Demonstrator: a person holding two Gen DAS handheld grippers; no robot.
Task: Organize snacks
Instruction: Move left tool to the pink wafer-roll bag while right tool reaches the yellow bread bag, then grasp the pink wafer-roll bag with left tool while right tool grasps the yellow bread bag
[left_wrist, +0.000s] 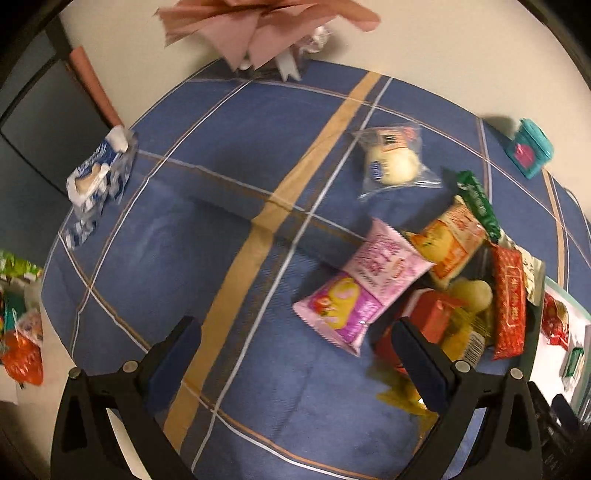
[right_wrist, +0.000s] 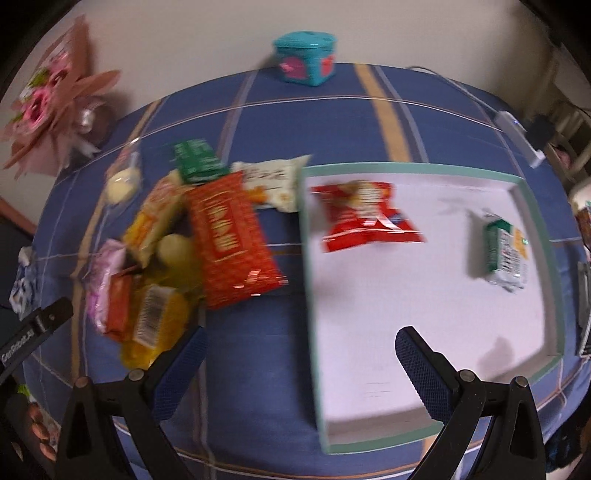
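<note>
Right wrist view shows the right gripper (right_wrist: 297, 354) spread apart and empty above the tray's (right_wrist: 312, 280) near-left wall, with the snack pile at about ten o'clock; nearest is the red packet (right_wrist: 231, 240), its long axis running from eleven to five o'clock. The left gripper (left_wrist: 297, 345), also apart and empty, has the pink packet (left_wrist: 364, 286) at about one o'clock. My guess: the right is better placed, since the tray lies just beside it.
</note>
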